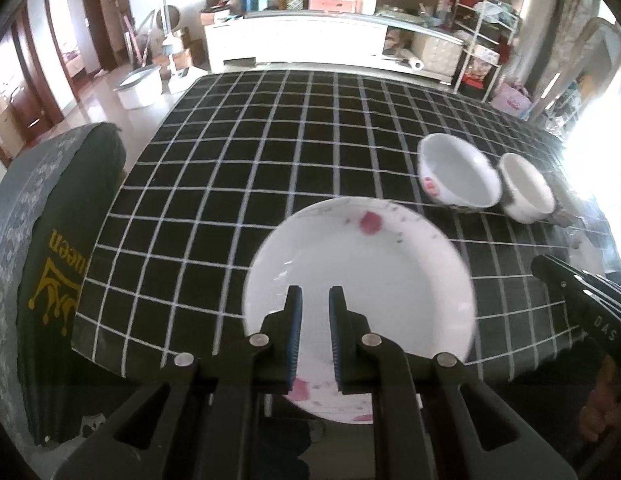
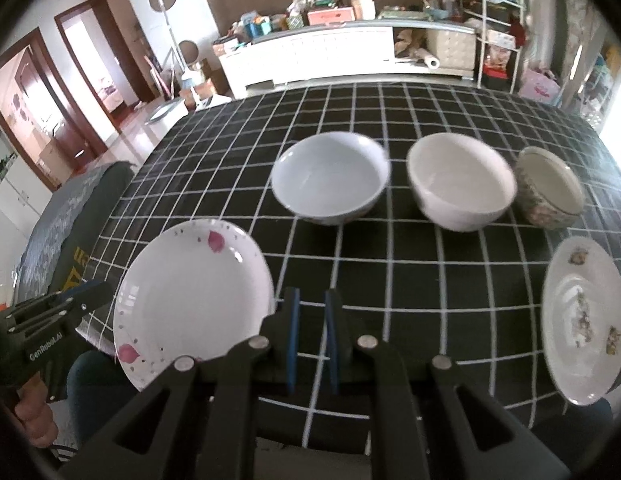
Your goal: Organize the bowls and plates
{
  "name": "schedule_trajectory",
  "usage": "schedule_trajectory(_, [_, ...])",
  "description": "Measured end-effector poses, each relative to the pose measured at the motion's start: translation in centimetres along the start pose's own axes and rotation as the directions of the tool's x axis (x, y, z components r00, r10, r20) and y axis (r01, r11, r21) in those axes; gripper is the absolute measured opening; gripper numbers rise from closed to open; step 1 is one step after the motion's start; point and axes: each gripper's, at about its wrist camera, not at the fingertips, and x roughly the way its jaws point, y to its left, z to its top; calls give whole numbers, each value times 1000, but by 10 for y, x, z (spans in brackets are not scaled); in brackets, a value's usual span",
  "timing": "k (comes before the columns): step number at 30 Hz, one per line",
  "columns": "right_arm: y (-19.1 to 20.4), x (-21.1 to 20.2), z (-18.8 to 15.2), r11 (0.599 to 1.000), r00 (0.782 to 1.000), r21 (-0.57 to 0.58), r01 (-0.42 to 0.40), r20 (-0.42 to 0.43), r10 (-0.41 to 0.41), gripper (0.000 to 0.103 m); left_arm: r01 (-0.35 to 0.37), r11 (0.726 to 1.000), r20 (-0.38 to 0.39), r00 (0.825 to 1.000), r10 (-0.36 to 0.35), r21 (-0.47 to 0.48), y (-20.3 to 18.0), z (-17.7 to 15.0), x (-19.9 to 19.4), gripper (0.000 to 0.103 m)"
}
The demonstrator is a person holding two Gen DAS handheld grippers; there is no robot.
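1. Lying flat and face up at the near left edge of the worktop (image 2: 390, 240): a pink-petal plate (image 2: 190, 300), round, so showing no long axis, its near rim overhanging the black checked cloth.
2. Standing upright, mouths up, in a row across the middle: a pale blue bowl (image 2: 330, 178), a white bowl (image 2: 460, 180) just right of it, and a patterned bowl (image 2: 548, 188) further right, near the white one.
3. Resting at the near right edge: a flower-print plate (image 2: 582, 320).
4. Hovering over the pink-petal plate's near rim: the left gripper (image 1: 315, 336), fingers (image 1: 294, 336) slightly apart, contact with the plate impossible to tell.
5. Hanging over bare cloth just right of that plate: the right gripper (image 2: 312, 336), fingers (image 2: 293, 336) slightly apart, holding nothing.
6. Showing only in the right wrist view: the patterned bowl and the flower-print plate; only in the left wrist view: the red mark on the pale blue bowl's outer wall.
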Motion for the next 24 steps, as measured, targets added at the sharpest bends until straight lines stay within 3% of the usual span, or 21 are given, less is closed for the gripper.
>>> schedule_trajectory(12, [-52,-41,-7,992,995,112,63,66,-71,16,116,986,15,993,-119,120,-79,8,-12,12])
schedule_trajectory(24, [-113,-68,-18,963,985,242,122,91,-148,16,185,950,-14,982,-188,252,-157,17,-7,12])
